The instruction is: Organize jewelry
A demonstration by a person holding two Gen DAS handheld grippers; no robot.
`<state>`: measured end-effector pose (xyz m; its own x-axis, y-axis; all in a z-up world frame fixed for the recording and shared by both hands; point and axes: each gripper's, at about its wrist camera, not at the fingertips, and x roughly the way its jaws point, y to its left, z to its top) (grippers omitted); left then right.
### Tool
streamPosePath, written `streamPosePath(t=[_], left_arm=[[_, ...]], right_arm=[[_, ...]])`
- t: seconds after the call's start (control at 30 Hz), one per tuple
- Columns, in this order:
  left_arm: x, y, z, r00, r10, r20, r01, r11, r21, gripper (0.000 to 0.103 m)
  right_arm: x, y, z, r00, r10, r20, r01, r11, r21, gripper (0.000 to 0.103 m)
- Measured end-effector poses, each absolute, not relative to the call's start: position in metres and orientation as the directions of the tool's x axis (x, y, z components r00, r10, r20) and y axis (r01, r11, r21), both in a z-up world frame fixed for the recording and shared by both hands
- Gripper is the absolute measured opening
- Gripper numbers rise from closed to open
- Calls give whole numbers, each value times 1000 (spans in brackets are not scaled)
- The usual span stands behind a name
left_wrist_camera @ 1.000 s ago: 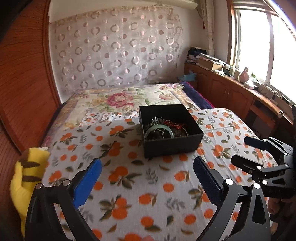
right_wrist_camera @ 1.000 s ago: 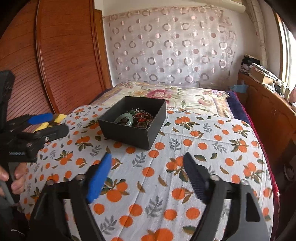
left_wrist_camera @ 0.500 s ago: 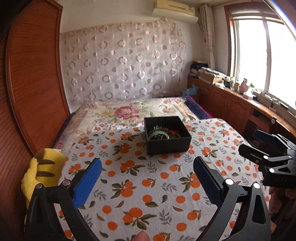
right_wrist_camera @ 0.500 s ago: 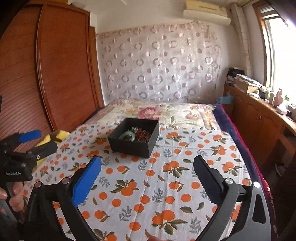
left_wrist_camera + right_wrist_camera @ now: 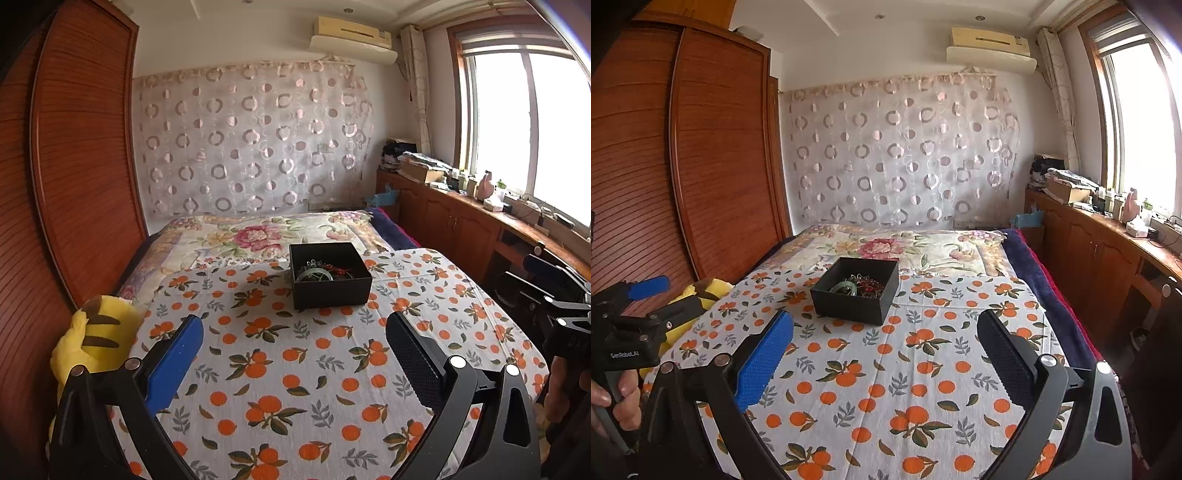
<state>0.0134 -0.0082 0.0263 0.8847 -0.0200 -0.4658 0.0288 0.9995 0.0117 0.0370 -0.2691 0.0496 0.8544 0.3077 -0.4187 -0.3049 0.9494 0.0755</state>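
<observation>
A black open box [image 5: 330,288] stands on the orange-print sheet [image 5: 280,369] of the bed. Inside lie a green bangle [image 5: 314,274] and a tangle of red beads and chain [image 5: 341,270]. The box also shows in the right wrist view [image 5: 855,295]. My left gripper [image 5: 295,343] is open and empty, well short of the box and above the sheet. My right gripper [image 5: 886,339] is open and empty, also well back from the box. Each gripper shows in the other's view: the right one [image 5: 546,284] at the right edge, the left one [image 5: 646,299] at the left edge.
A yellow striped plush toy [image 5: 92,339] lies at the bed's left edge against the wooden wardrobe [image 5: 55,203]. A floral quilt [image 5: 258,232] covers the far bed. A wooden cabinet [image 5: 461,221] with clutter runs under the window at right.
Both grippers have pulled back and up from the box, so it looks smaller and farther. Both stay open and empty.
</observation>
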Motion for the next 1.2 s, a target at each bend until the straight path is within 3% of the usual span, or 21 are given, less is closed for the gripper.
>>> streamPosePath(t=[1.2], left_arm=[[8,-7,26,890,-19,-456,25,1000,7,96]], right_arm=[[42,-263,34,845,306,-439,-299,950,88,100]])
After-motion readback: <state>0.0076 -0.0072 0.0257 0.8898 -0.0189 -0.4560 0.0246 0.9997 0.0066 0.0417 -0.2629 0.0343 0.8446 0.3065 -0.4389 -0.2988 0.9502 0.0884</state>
